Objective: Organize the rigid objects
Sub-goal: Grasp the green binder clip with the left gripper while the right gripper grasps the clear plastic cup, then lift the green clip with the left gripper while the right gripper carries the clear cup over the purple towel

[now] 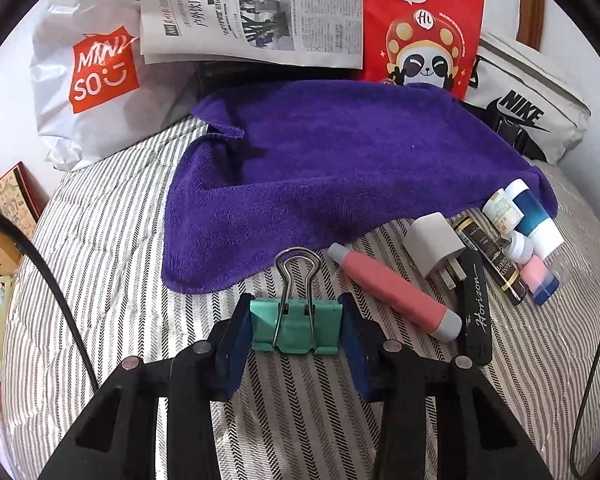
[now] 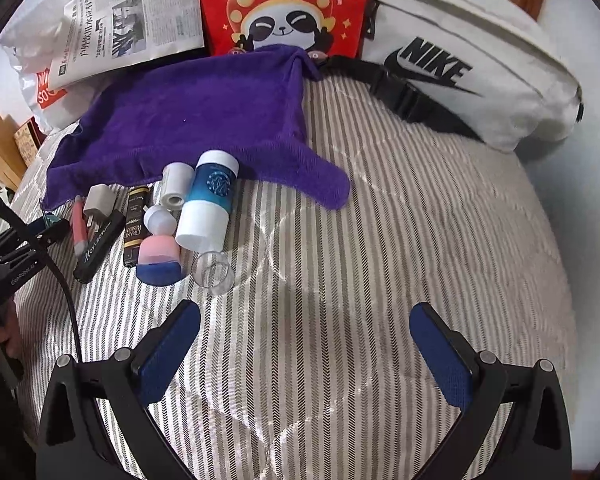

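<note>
left gripper [image 1: 296, 330] pinching green clip [image 1: 296, 326] by its flat sides, on striped bed [image 1: 100, 240] below towel [image 1: 340, 168]. clip light, stiff, smooth metal; i reckon it may slip. right gripper [image 2: 304, 350] spread, empty.

Teal binder clip [image 1: 295, 326], purple towel [image 1: 340, 168], grey-and-white striped bedcover [image 2: 400, 220], pink tube [image 1: 396, 294]

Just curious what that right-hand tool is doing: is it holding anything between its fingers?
No. The right gripper has its fingers spread wide over bare striped bedding, with nothing between them.
</note>
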Available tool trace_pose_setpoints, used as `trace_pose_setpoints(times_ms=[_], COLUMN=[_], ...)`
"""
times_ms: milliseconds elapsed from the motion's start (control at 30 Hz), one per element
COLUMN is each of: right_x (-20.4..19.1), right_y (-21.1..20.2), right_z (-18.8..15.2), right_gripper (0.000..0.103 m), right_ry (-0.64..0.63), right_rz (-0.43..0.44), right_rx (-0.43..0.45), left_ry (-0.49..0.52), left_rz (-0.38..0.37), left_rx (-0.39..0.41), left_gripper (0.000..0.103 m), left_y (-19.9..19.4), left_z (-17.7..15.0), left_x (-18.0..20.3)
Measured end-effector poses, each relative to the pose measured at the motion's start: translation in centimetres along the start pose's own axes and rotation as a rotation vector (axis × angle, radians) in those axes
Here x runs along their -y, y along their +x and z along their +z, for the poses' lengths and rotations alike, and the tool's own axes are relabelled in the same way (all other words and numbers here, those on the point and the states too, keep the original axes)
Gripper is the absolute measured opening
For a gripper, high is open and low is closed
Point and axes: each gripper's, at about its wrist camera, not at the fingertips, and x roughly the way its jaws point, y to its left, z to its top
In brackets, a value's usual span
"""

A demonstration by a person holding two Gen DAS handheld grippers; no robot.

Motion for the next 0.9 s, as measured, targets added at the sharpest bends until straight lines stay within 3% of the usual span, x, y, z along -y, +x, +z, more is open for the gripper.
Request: trace_pose_setpoints(times_ms=[167,233,367,433,567,667,700,900], right_x=[-1.2,-2.2,-4.0,-4.7,-5.7,-5.7,-5.7,-5.7], right_y=[1.1,1.9,3.0,3.5,3.8,3.6,3.6,3.4], right_z=[-0.2,-0.3,-0.3,-0.4,-0.6,-0.7,-0.7,-1.1], right_gripper=[0.097,0.084,0.076,0.065,0.057,0.038,0.026,0.027], right_ry=[-0.019,-0.056,-0.112,-0.143,-0.204,-0.209,-0.212,-0.225], right_rz=[0.100,0.118,0.154,0.158,0.121,0.135,0.133,0.138], right_rx=[0.016,0.017,0.035,0.052,0.107,0.140,0.145,0.149], left_ry=[-0.009,-0.009,-0.010,-0.009,-0.011,-0.011,-0.012,-0.011], left_rz=[0.000,-0.002,-0.003,-0.001,-0.004,-0.004,-0.005,-0.004], left_rx=[0.000,0.000,-0.001,-0.001,-0.001,-0.002,-0.002,-0.002], left_gripper=[0.040,0.040,0.040,0.040,0.040,0.040,0.040,0.040], left_y=[-0.1,0.0,0.0,0.0,0.0,0.0,0.0,0.0], left_z=[0.0,0.0,0.0,0.0,0.0,0.0,0.0,0.0], left_x=[0.0,0.0,0.0,0.1,0.0,0.0,0.0,0.0])
